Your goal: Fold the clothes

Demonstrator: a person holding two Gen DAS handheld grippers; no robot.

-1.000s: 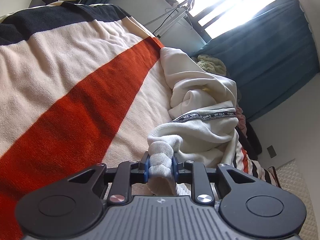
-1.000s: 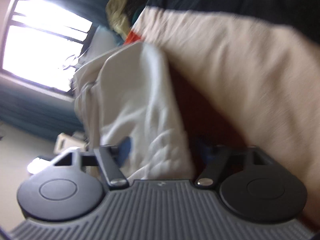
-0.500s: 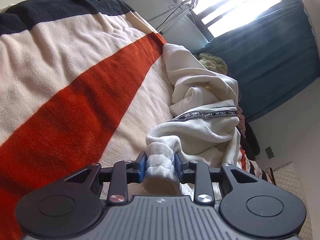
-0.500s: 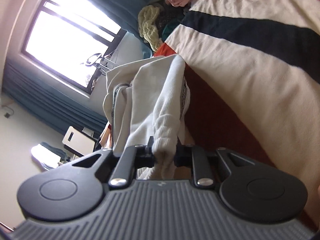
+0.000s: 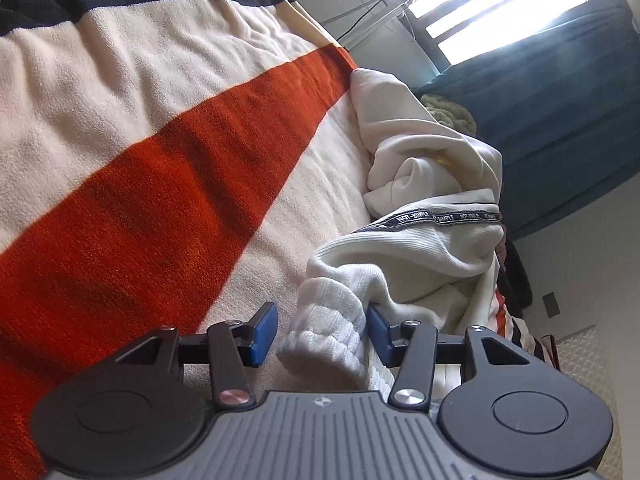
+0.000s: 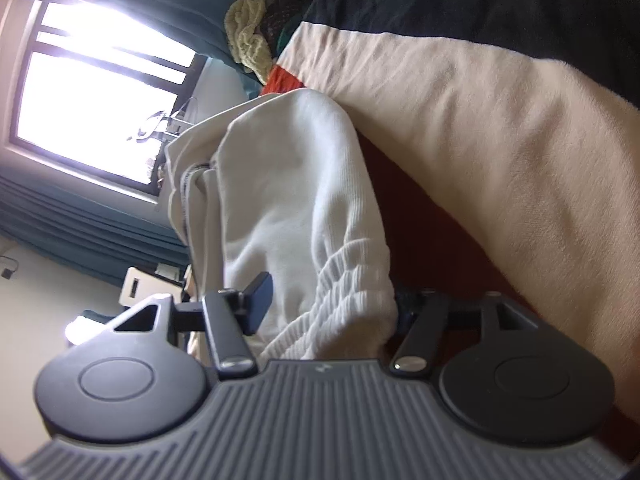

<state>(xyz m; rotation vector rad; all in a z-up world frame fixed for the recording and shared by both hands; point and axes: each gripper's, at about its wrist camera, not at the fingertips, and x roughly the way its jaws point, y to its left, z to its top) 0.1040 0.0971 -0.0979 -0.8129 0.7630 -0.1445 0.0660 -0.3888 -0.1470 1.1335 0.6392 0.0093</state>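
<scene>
Both grippers are open now. On the left gripper [image 5: 322, 334] the 2 blue pads [image 5: 262, 334] stand wide apart, and the ribbed cuff [image 5: 332, 332] of the cream sweatshirt [image 5: 420, 208] lies loose between them. The cuff leans against the right pad, and a clear gap stays between the cuff and the left pad, so nothing is held.

The right gripper [image 6: 332, 306] is also wide open. Another ribbed band [image 6: 344, 308] of the same sweatshirt passes between its fingers. The left pad [image 6: 258, 302] is close to the cloth, but I cannot tell if it touches. The right finger is in shadow, mostly hidden behind the band.

The sweatshirt lies bunched on a striped blanket [image 5: 152, 128] that has cream, orange-red and black bands. In the left wrist view, the garment lies on the cream band just beside the orange-red stripe, and it reaches toward the far edge of the blanket near the window [image 5: 500, 4]. A dark tape with white letters [image 5: 440, 216] crosses the folds of the sweatshirt.

Behind the garment, at the far edge of the blanket, sits a pale yellow knitted item [image 6: 250, 36] together with some other clothes. Teal curtains [image 5: 560, 112] hang beside the bright window.
</scene>
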